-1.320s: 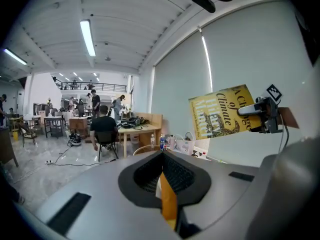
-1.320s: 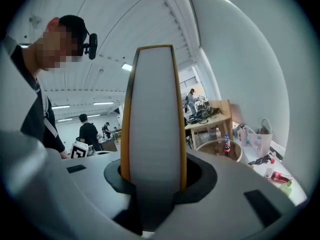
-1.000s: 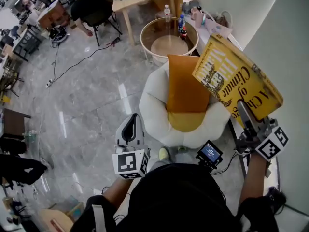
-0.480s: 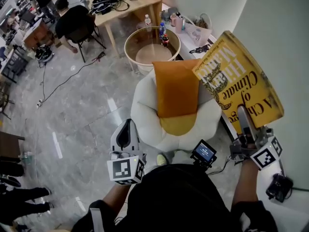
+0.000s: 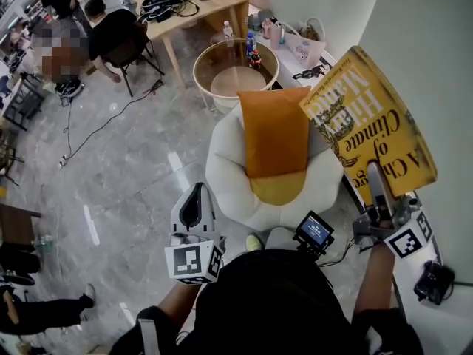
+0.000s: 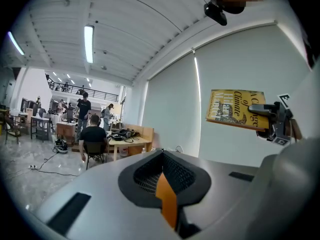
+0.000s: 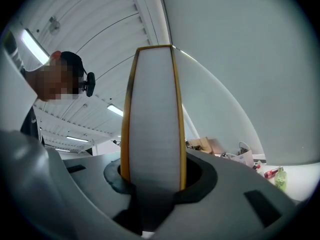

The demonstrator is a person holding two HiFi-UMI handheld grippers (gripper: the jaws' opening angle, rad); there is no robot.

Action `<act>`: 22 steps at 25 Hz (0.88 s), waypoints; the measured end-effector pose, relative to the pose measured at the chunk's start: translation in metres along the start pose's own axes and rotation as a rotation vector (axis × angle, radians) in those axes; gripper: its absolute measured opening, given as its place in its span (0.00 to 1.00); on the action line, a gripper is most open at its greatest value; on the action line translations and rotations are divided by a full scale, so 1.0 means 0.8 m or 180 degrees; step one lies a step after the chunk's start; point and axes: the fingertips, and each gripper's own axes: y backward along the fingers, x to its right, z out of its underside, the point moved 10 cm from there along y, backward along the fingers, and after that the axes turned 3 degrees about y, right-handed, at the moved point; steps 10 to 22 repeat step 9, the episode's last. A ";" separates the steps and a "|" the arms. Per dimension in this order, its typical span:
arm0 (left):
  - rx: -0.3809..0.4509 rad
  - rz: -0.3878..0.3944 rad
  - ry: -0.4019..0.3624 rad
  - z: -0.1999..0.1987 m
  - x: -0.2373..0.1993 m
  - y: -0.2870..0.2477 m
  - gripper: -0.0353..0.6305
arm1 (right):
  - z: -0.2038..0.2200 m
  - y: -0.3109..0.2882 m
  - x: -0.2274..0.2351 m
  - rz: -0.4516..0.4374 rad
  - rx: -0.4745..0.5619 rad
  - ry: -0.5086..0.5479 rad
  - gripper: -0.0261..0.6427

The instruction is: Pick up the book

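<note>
A thick yellow book (image 5: 369, 120) is up in the air at the right, beside the white wall, with my right gripper (image 5: 378, 180) shut on its lower edge. In the right gripper view the book's white page edge (image 7: 152, 119) stands upright between the jaws and fills the middle. The left gripper view catches the book (image 6: 235, 109) from afar at the right. My left gripper (image 5: 196, 205) hangs lower at the left over the grey floor, jaws closed together with nothing between them.
A white round armchair (image 5: 225, 176) with an orange cushion (image 5: 275, 132) stands below the book. Behind it is a round glass side table (image 5: 225, 65) with bottles, then a wooden desk (image 5: 188, 9) and a black chair (image 5: 122, 39). People sit far left.
The right gripper has shifted the book slightly right and tipped it a little more upright. The view has swung, so the armchair sits further left. The left gripper stays put.
</note>
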 end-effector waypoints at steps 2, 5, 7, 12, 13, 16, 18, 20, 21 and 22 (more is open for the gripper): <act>0.0014 -0.0010 0.0005 0.002 -0.003 -0.009 0.07 | 0.002 -0.006 0.007 -0.0003 0.0005 0.0012 0.26; 0.0001 -0.0030 0.0009 0.006 -0.007 -0.030 0.07 | 0.004 -0.022 0.021 0.0017 0.0012 0.0089 0.26; 0.0003 -0.0038 0.0023 0.006 -0.011 -0.036 0.07 | 0.009 -0.027 0.026 0.0008 -0.0014 0.0042 0.26; 0.0015 -0.0054 0.0044 0.005 -0.017 -0.038 0.07 | 0.014 -0.030 0.028 -0.0003 -0.0040 -0.0021 0.26; 0.0015 -0.0054 0.0044 0.005 -0.017 -0.038 0.07 | 0.014 -0.030 0.028 -0.0003 -0.0040 -0.0021 0.26; 0.0015 -0.0054 0.0044 0.005 -0.017 -0.038 0.07 | 0.014 -0.030 0.028 -0.0003 -0.0040 -0.0021 0.26; 0.0015 -0.0054 0.0044 0.005 -0.017 -0.038 0.07 | 0.014 -0.030 0.028 -0.0003 -0.0040 -0.0021 0.26; 0.0015 -0.0054 0.0044 0.005 -0.017 -0.038 0.07 | 0.014 -0.030 0.028 -0.0003 -0.0040 -0.0021 0.26; 0.0015 -0.0054 0.0044 0.005 -0.017 -0.038 0.07 | 0.014 -0.030 0.028 -0.0003 -0.0040 -0.0021 0.26; 0.0015 -0.0054 0.0044 0.005 -0.017 -0.038 0.07 | 0.014 -0.030 0.028 -0.0003 -0.0040 -0.0021 0.26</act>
